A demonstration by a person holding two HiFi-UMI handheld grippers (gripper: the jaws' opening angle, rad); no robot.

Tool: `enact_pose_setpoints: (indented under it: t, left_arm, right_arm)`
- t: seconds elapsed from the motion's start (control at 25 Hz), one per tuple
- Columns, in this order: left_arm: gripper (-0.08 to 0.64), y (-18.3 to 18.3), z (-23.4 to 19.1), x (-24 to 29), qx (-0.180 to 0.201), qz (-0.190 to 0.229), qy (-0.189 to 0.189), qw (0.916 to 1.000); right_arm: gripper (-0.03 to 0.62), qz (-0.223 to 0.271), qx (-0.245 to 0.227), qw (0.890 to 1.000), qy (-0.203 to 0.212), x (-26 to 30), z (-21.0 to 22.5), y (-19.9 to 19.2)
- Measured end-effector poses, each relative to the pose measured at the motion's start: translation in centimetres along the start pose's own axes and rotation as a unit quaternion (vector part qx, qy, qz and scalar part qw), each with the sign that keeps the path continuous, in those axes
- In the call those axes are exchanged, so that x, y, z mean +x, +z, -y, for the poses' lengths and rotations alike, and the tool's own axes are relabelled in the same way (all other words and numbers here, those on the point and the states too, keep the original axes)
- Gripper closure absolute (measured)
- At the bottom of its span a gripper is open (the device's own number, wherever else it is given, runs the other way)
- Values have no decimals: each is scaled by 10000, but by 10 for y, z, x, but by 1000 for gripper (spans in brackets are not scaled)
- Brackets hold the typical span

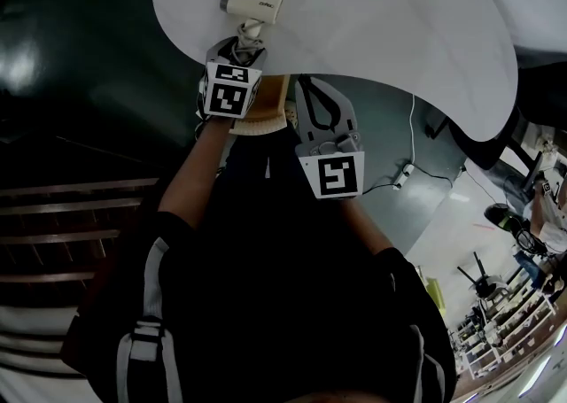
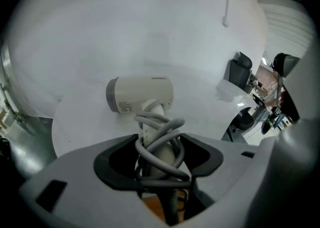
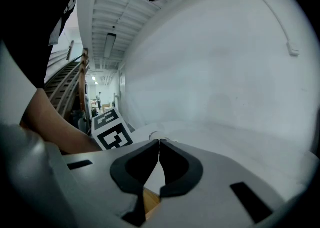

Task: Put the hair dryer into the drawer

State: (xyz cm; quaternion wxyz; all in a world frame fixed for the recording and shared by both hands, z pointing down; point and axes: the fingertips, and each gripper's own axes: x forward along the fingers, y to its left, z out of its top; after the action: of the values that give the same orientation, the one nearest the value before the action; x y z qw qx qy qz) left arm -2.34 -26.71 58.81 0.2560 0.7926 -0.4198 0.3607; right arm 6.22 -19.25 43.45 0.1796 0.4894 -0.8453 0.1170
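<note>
Hair dryer (image 1: 252,3) first: I see it lying on its side on the white table (image 1: 399,29), close to the table's near edge and on its left part, with the cream barrel across my view and the handle (image 2: 152,117) pointing back toward the person. A grey cord (image 2: 162,129) is wound in loose loops round that handle.

My left gripper (image 1: 249,41) reaches over the near edge, tilted downward. In the left gripper view its jaws stand well apart with the cord-wrapped handle between them, and the dark pads (image 2: 202,154) lie against the cord on both sides, so I read it as clamped on the hair dryer by the handle. The barrel itself sits clear beyond the jaw tips.

My right gripper (image 1: 307,82) sits just beside the left one, its tips at the table's near edge. In the right gripper view its jaws are pressed together and hold nothing, and the left gripper's marker cube (image 3: 112,132) shows to their left.

A wood-coloured surface (image 1: 266,104) shows under the table's edge between the two grippers; I cannot tell what it belongs to.
</note>
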Motion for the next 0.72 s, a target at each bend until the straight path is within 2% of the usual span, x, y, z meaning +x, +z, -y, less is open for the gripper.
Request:
enact_pose_setpoints:
  t: [0.28, 0.48, 0.72]
  left_arm:
    - [299, -1, 16, -35, 192, 291, -51, 9994]
    - [298, -7, 25, -68, 188, 475, -110, 9986]
    - [299, -24, 40, -97, 306, 455, -124, 9984]
  right_arm:
    - [566, 101, -67, 9999, 0, -14, -11, 0]
    - [566, 182, -121, 9997, 61, -21, -24, 2]
    - [566, 228, -154, 9995, 166, -28, -32, 1]
